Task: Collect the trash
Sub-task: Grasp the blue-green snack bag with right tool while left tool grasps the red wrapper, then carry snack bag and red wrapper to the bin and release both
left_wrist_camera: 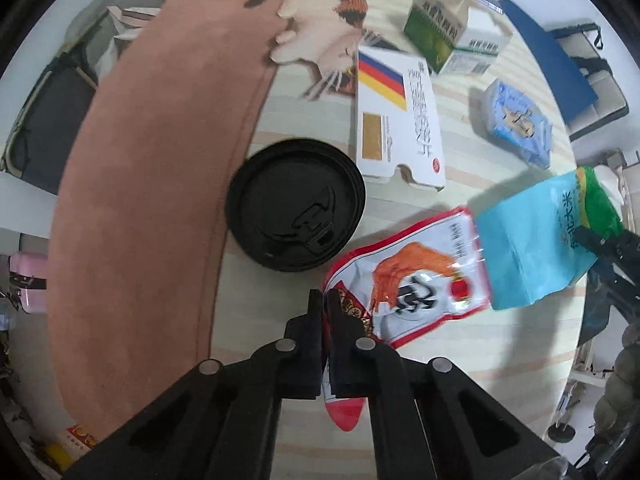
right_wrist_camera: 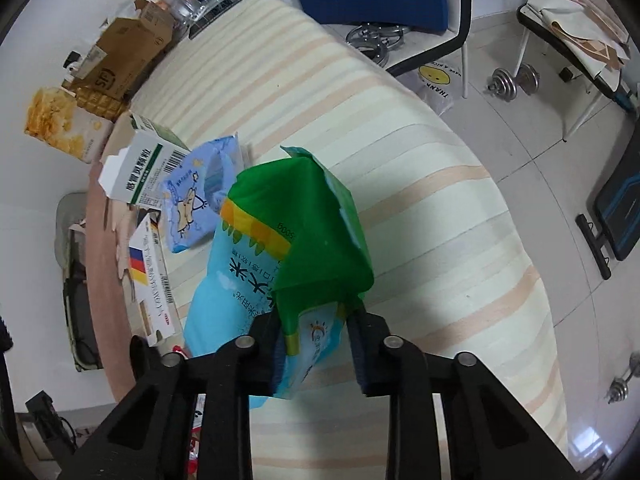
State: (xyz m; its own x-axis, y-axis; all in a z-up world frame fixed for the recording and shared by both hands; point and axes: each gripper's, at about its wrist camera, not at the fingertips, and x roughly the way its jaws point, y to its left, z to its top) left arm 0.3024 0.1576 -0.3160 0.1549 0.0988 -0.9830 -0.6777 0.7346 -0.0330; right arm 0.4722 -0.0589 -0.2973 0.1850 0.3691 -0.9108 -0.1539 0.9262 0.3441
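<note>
**A:** Item one, containers?

**B:** Green-and-white carton [left_wrist_camera: 448, 32], top flaps torn open, lying on its side at the far end of the striped counter [left_wrist_camera: 460, 360]; I cannot see what is inside. Beside it, a flat white box [left_wrist_camera: 396, 120] with a black-red-yellow flag stripe, end flap open, contents hidden. A black cup lid [left_wrist_camera: 296, 204] lies flat, half on the brown mat [left_wrist_camera: 152, 160], touching nothing else. A small blue tissue pack [left_wrist_camera: 518, 122] sits apart, to the right of the white box.

**A:** Item two, trash in hand?

**B:** My left hand-held gripper [left_wrist_camera: 323, 300] is clenched on the corner of a red-and-white snack wrapper [left_wrist_camera: 416, 276] with a shrimp picture; the rest of the wrapper lies near the lid. My right hand-held gripper [right_wrist_camera: 316, 312] is clamped on a blue-and-green rice bag [right_wrist_camera: 280, 232], gripping its crumpled end, with the bag raised off the counter and tilted away from me, over the tissue pack [right_wrist_camera: 196, 196] and the white box [right_wrist_camera: 154, 276].

**A:** Pose?

**B:** Left gripper low, angled down at the counter's near edge. In the left view the right hand-held gripper [left_wrist_camera: 592, 244] enters from the right edge, holding the rice bag [left_wrist_camera: 536, 240] just beside the wrapper.
</note>
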